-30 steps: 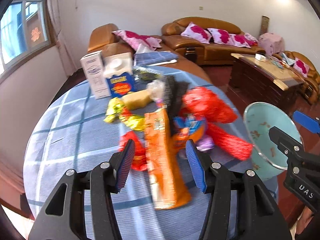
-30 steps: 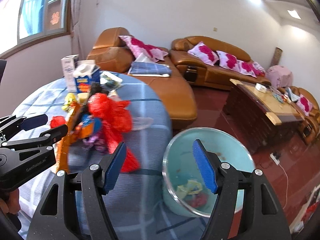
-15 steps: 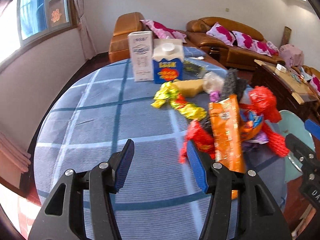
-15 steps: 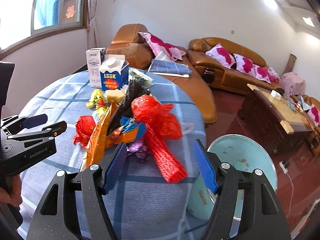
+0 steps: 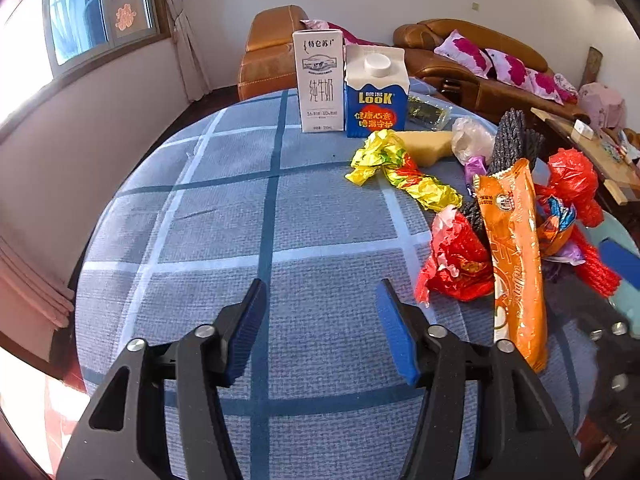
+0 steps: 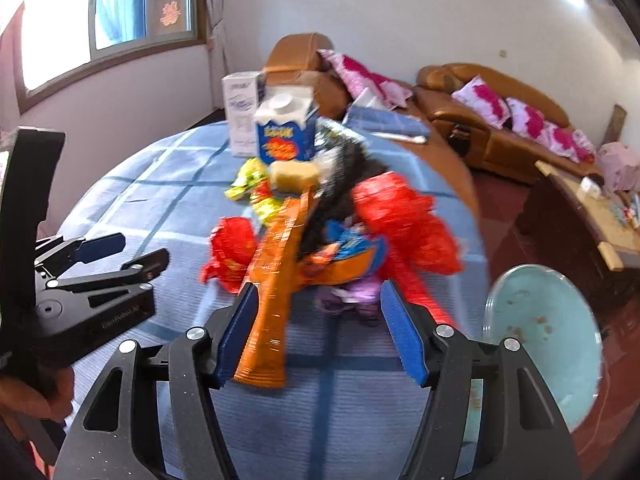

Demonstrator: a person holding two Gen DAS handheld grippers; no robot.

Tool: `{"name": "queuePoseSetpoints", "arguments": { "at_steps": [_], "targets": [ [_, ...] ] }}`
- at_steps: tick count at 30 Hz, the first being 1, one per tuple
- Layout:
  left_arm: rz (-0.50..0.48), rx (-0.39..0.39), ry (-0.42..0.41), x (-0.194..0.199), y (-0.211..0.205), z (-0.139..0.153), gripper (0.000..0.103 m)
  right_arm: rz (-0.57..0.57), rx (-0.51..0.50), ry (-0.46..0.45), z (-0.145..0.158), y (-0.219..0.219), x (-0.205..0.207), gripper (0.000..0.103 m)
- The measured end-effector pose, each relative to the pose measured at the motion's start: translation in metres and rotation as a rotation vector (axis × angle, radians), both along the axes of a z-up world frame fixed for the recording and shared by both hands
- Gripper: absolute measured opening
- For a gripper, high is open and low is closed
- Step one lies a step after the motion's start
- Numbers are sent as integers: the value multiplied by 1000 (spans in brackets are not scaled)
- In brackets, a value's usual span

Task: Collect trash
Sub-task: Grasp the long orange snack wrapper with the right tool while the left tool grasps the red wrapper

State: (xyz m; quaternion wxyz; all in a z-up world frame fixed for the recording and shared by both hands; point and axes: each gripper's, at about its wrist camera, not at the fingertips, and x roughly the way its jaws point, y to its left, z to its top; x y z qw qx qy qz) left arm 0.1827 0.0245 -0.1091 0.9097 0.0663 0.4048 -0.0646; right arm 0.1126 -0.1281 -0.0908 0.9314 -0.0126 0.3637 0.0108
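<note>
I see two cartons [image 5: 340, 88] standing side by side at the far edge of the tabletop [image 5: 224, 248]. Nearer me and to their right lies the wrapper heap [image 5: 500, 216], one long packet [image 5: 516, 268] stretching toward me. Right of the tabletop, lower down, sits the bin [image 6: 548, 340]; sofas [image 5: 472, 60] stand behind.

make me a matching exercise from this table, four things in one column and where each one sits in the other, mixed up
Things
1. white milk carton
2. long orange wrapper
3. yellow crumpled wrapper
4. light blue bin

Places
A. off the table's edge, beside the trash pile
B. standing upright at the far side of the table, next to the blue carton
C. lying on the cloth just in front of the blue carton
D. lying lengthwise, with its near end closest to the cameras

Pairs: 1-B, 2-D, 3-C, 4-A
</note>
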Motion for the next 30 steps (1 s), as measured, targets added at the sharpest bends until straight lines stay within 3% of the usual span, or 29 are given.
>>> {"name": "queuePoseSetpoints", "arguments": {
  "at_steps": [4,7,9,11,20,23,26,30],
  "targets": [
    [10,14,-11,0,1,2,63,20,45,49,-12,7,13,63],
    [20,11,-12,1,2,2,63,38,72,82,-19,9,19,48],
    [22,11,-9,2,1,2,63,53,103,109,-24,8,22,31],
    [21,15,-10,2,-1,2,63,64,122,118,-25,7,23,19],
    [12,14,-10,4,-7,2,63,99,104,-14,11,8,-1,17],
    [0,15,-6,6,-12,1,64,77,79,-64,23,-1,-10,17],
    [-19,0,-10,8,-19,2,73,41,54,-85,28,-14,-16,17],
    [-65,-21,-23,10,-35,7,73,-19,30,-101,30,-37,-25,17]
  ]
}}
